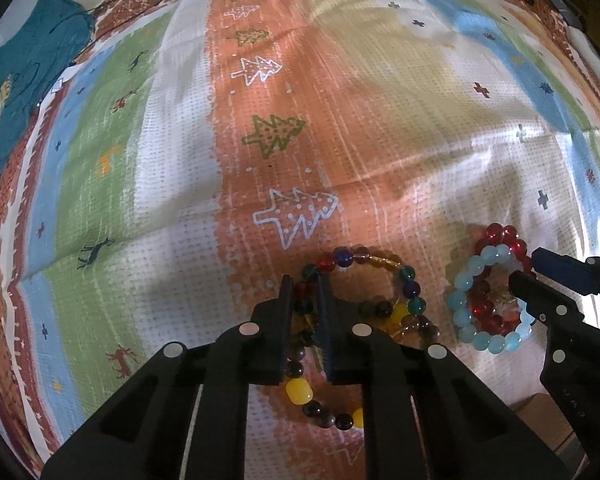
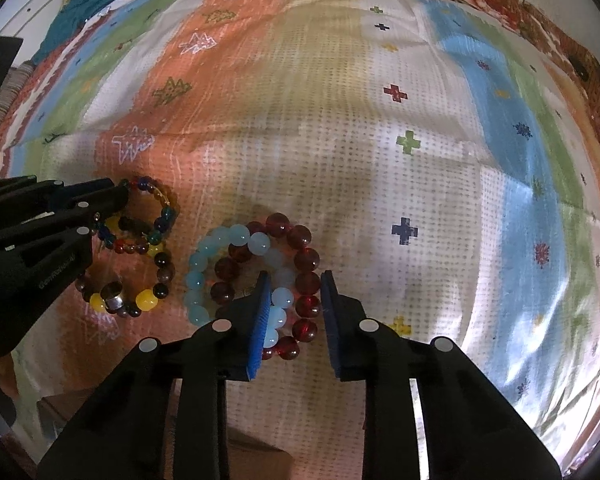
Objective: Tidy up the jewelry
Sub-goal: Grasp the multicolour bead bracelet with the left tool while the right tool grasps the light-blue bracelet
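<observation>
Several bead bracelets lie on the patterned cloth (image 1: 180, 140). My left gripper (image 1: 305, 282) has its fingers narrowly apart around the rim of the multicoloured bracelet (image 1: 410, 280), which overlaps a dark bracelet with yellow beads (image 1: 299, 391). I cannot tell if it grips the beads. My right gripper (image 2: 294, 280) is open, its fingers astride the side of the stacked light-blue bracelet (image 2: 198, 276) and red bracelet (image 2: 306, 256). Both pairs also show in the other views: the blue and red pair (image 1: 466, 284) and the multicoloured one (image 2: 164, 210).
A teal garment (image 1: 36, 52) lies at the far left edge of the cloth. A brown cardboard surface (image 2: 256, 460) shows below the cloth's near edge. The cloth has creases across its middle.
</observation>
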A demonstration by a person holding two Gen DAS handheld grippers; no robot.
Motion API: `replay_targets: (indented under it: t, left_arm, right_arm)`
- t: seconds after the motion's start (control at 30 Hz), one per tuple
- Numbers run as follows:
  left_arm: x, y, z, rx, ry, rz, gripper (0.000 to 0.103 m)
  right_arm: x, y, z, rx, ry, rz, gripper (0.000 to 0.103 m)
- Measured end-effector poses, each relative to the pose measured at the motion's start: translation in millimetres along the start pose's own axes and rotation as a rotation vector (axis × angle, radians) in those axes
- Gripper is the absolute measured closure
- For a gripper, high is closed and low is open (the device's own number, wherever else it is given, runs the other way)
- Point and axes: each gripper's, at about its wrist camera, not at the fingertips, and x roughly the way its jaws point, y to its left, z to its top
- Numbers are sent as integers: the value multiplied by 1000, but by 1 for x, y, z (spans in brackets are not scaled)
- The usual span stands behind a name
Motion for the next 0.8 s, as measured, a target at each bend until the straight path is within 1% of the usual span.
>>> replay_targets:
  t: [0.2, 0.23, 0.27, 0.43, 0.8]
  left_arm:
    - [0, -2, -1, 7, -6, 9, 94]
    - [-1, -1, -2, 6, -6, 6, 94]
    - [-2, -1, -2, 7, -6, 5, 94]
    - [-4, 2, -2, -1, -11, -1, 94]
    - [-16, 2, -2, -3, -33, -4, 94]
  right_arm:
    - [-1, -2, -3, -12, -1, -6, 81]
    - [-2, -3, -3, -11, -4, -3, 84]
    - [-5, -3, -2, -10, -10, 2, 92]
    - [-5, -5, -2, -11, -4, 10, 91]
    - [-13, -6, -4, -5, -25, 16, 91]
